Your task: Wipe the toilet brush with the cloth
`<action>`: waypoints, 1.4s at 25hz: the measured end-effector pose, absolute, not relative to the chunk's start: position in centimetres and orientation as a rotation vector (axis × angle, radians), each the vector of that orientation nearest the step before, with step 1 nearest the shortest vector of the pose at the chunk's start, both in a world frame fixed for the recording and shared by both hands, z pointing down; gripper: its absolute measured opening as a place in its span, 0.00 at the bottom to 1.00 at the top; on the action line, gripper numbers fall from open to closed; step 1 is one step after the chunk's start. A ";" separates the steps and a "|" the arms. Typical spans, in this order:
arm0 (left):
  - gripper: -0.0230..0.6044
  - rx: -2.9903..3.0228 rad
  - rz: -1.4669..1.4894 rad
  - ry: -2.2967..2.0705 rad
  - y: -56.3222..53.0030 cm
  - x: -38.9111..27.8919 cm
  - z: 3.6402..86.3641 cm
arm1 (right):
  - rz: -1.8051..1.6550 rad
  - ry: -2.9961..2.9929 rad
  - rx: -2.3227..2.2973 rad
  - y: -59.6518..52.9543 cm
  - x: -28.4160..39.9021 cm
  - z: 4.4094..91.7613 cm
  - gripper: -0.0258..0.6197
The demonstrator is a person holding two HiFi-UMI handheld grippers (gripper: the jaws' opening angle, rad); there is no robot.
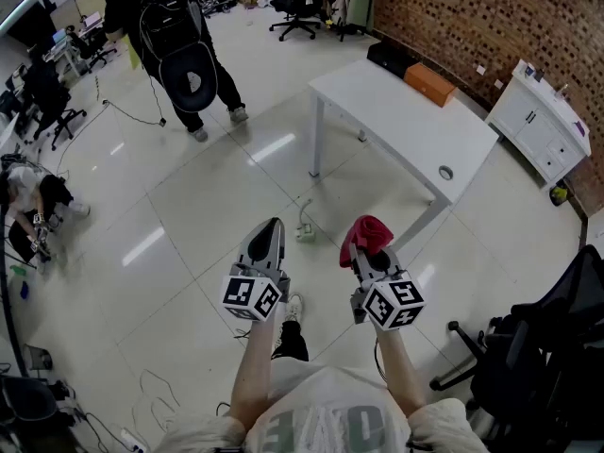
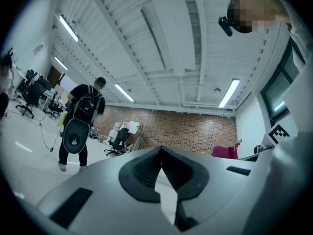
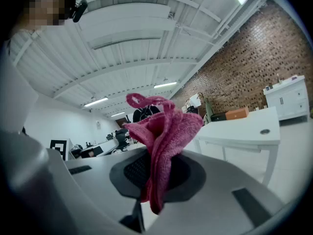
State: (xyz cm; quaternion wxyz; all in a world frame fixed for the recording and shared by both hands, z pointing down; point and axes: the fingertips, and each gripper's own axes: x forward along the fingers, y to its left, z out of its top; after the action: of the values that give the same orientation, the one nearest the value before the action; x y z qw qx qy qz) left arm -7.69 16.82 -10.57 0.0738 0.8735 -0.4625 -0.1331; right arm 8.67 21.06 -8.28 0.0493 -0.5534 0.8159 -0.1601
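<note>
left gripper: at 9 o'clock of the other one, held out over the floor, roughly level. Fingers pressed together, nothing between them.
right gripper: at 3 o'clock of the left, same reach, roughly level. Its fingers are pinching the cloth.
cloth: pink-red terry, bunched. The wad sticks up past the tips and a short tail hangs below the pinch. Grip looks to be on a fold mid-cloth.
toilet brush: not in any view, so I can't say where it is.
bench: white, at 1 o'clock of the grippers, well apart from them. There's an orange box and a black item at its far end, and a small round thing near the near edge. No brush on it that I can see.
around: person with a backpack at 11 o'clock. White cabinet at 2 o'clock against the brick wall. Black office chair at 4 o'clock.
step: my read is cloth secured, brush not in hand, wiping not started. Early in the task.
next: probably find the brush, spread the left fingers and take it by the handle, then bring the cloth to it with the right. The wad should meet the brush, not the fingertips.
risk: with the pinch on a fold, a hard wipe could drag the cloth out.
</note>
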 end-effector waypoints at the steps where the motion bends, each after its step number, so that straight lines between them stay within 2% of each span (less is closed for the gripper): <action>1: 0.04 2.630 -0.399 -1.381 14.5 -8.2 -11.2 | -0.480 2.488 -1.684 18.7 8.0 -8.9 0.09; 7: 0.04 2.707 -0.351 -1.309 3.0 -10.6 -13.7 | -0.470 2.475 -1.686 7.0 3.9 -10.9 0.09; 12: 0.04 2.707 -0.298 -1.257 -2.8 -10.7 -12.5 | -0.502 2.461 -1.691 1.6 2.7 -10.5 0.09; 24: 0.04 2.652 -0.282 -1.325 -7.5 -10.9 -11.8 | -0.525 2.496 -1.623 -5.2 3.1 -10.5 0.09; 29: 0.04 2.651 -0.272 -1.326 -9.1 -8.7 -11.6 | -0.514 2.508 -1.629 -6.7 5.5 -10.3 0.09; 35: 0.04 2.708 -0.297 -1.354 -11.8 -7.5 -6.5 | -0.379 2.556 -1.599 -8.3 7.4 -5.7 0.09</action>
State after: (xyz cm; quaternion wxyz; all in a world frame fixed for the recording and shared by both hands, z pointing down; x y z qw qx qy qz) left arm -7.47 -11.82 -6.46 0.0496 0.8891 -0.4444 -0.0977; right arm 7.40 -8.34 -5.73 0.0512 -0.5256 0.8400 -0.1246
